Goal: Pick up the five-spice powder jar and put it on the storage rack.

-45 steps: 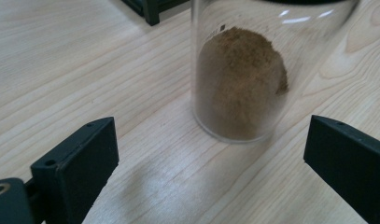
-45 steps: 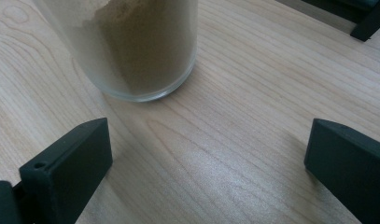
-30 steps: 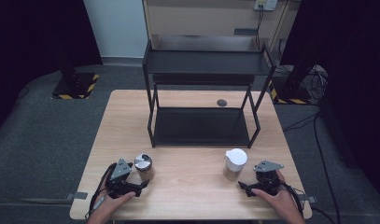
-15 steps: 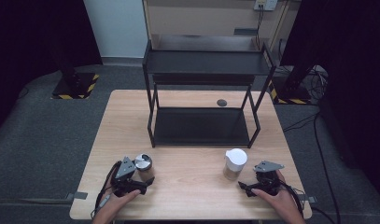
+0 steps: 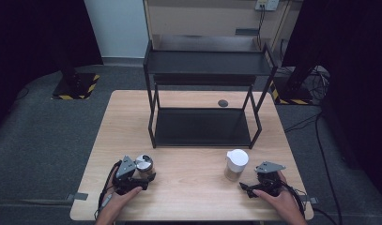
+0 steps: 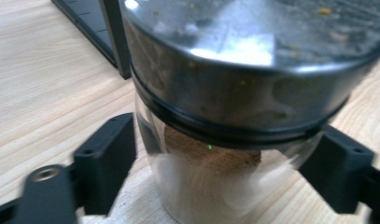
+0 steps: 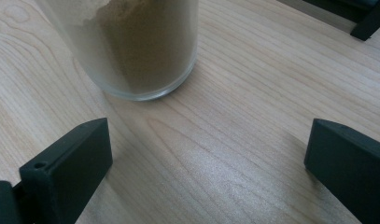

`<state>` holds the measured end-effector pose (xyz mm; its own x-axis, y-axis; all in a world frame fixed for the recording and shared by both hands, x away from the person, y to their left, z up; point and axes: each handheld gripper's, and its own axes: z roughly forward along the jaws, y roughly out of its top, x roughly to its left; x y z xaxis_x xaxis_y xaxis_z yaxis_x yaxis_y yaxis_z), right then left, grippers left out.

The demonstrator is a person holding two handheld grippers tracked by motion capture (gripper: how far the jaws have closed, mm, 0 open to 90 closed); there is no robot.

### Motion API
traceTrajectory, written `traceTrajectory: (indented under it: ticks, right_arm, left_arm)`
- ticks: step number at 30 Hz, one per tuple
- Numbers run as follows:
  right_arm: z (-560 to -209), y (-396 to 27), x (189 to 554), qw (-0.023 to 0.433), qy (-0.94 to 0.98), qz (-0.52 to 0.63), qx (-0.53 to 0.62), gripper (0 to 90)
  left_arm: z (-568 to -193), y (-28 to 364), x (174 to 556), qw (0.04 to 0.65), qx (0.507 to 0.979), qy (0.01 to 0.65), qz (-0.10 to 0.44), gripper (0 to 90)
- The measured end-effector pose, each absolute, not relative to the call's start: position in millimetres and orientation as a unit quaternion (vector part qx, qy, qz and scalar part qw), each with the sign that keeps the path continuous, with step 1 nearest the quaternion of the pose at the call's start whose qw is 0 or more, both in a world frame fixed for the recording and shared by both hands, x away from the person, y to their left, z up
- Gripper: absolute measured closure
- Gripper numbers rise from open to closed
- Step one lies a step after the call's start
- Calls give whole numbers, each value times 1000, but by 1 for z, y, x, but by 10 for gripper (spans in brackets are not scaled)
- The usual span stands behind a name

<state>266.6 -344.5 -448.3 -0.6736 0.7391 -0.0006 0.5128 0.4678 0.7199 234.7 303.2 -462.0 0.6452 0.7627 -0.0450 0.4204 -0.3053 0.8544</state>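
Note:
A glass jar with a metal lid holds brown powder and stands on the table's front left. My left gripper is open, and the jar sits between its two jaws; whether they touch the glass I cannot tell. A second jar with a white lid, also holding brownish powder, stands at the front right. My right gripper rests open just right of it, low over the wood. In the right gripper view that jar's base lies ahead and to the left, outside the jaws.
A black two-shelf metal rack stands on the wooden table behind both jars. A small black disc lies on the table behind the lower shelf. Dark floor surrounds the table.
My left gripper has slid a little to the right, closer around the metal-lidded jar. The right gripper and both jars have stayed put.

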Motion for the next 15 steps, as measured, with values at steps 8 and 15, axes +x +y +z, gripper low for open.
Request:
traceTrajectory:
  ticks: [8,15]
  right_arm:
    - [-448,-345,267,158,842,358,372,15]
    - [-448,-344,267,158,842,358,372,15]
  left_arm:
    - [-461,303,237,454,791,367,186,292]
    - [-453,306,240,475,801,320,173,295]
